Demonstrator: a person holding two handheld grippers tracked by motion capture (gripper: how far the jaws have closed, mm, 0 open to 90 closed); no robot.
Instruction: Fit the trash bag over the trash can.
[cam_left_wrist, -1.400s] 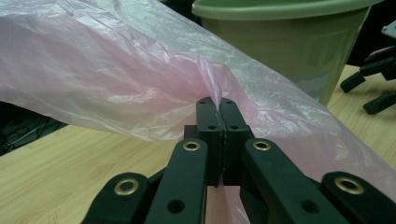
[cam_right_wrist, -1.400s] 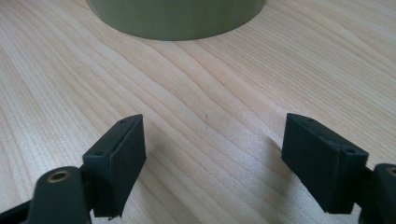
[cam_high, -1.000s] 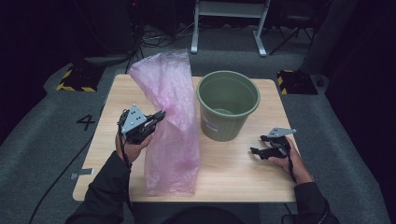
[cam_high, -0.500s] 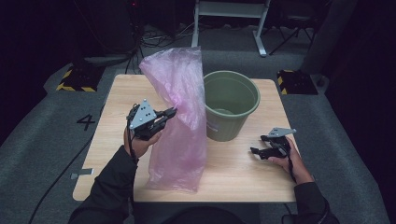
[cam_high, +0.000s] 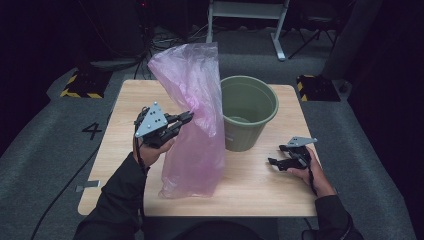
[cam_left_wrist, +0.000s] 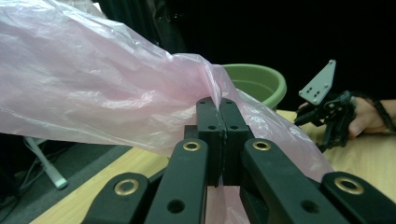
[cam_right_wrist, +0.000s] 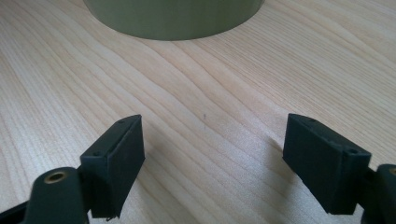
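Note:
A large pink plastic bag (cam_high: 195, 120) stands tall on the wooden table (cam_high: 260, 190), its top reaching above the rim of a green bucket (cam_high: 249, 111) just to its right. My left gripper (cam_high: 186, 117) is shut on the bag's left side, about halfway up. In the left gripper view the two jaws press together on a pinched fold of the pink bag (cam_left_wrist: 107, 98), with the bucket (cam_left_wrist: 259, 81) behind. My right gripper (cam_high: 274, 161) rests low on the table to the right of the bucket, jaws open and nothing between them. The bucket's base (cam_right_wrist: 173, 18) lies ahead of it.
Dark floor surrounds the table, with cables and a white frame stand (cam_high: 247, 15) at the back. Yellow-black striped blocks (cam_high: 80, 85) sit off the table's far corners. The table's near right part is bare wood.
My left gripper has risen and moved right with the bag in its grip, drawing the bag taller and closer to the bucket. The right gripper has stayed put.

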